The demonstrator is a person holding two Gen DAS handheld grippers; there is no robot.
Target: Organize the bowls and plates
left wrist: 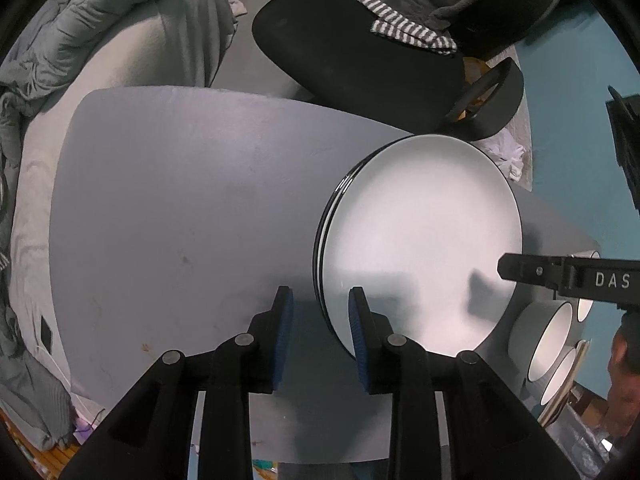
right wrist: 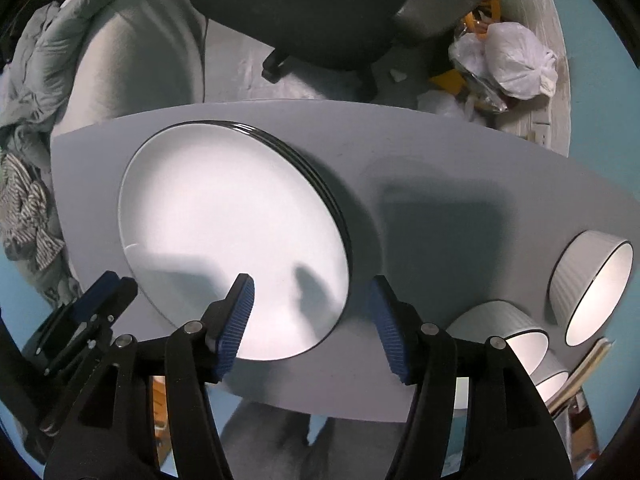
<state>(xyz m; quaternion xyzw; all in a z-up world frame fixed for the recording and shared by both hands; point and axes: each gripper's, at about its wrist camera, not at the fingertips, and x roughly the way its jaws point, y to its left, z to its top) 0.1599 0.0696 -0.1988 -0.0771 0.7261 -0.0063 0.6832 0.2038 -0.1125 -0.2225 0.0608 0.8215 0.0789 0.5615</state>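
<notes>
A stack of white plates with dark rims (left wrist: 420,240) (right wrist: 232,232) lies on the grey tabletop (left wrist: 180,220) (right wrist: 440,200). My left gripper (left wrist: 320,320) hovers open over the stack's left rim, its blue pads clear of the plate. In the right wrist view the left gripper (right wrist: 100,300) shows at the lower left. My right gripper (right wrist: 312,316) stands open above the stack's near right rim, nothing pressed between its pads; one black finger (left wrist: 540,272) reaches in from the right. Three white ribbed bowls (right wrist: 592,284) (right wrist: 504,332) (right wrist: 552,380) stand to the right of the plates.
A black office chair (left wrist: 360,52) with clothes and a striped cloth (left wrist: 408,32) stands behind the table. Grey bedding (left wrist: 100,40) lies at the left. Plastic bags (right wrist: 512,56) sit on the floor at the back right. Part of a person (left wrist: 624,360) shows at the right edge.
</notes>
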